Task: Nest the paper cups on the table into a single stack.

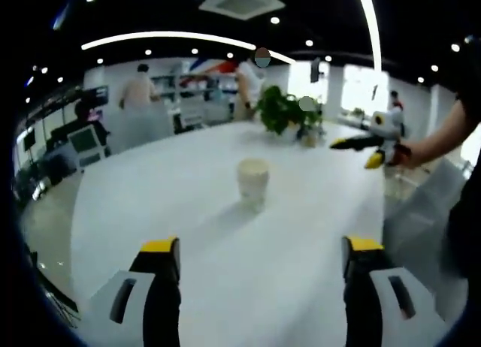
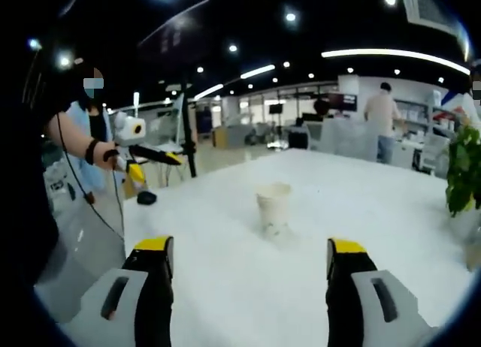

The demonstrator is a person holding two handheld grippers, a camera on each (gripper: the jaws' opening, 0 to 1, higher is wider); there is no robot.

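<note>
We're in a bright open office, working over a broad white table [image 1: 225,287]. Our left gripper [image 1: 261,261] hangs with jaws spread, nothing between them; the right gripper [image 2: 248,261] is likewise wide and bare. Out ahead, well apart from both, the pale upright paper cup [image 1: 253,182] stands mid-table. We judge it light, thin-walled, easily crushed, so pinch gently at the rim.

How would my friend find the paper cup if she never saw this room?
Look at the big white table. The paper cup stands upright near its middle, alone, in front of the leafy green plant. It is the only small pale thing standing on the bare tabletop.
</note>
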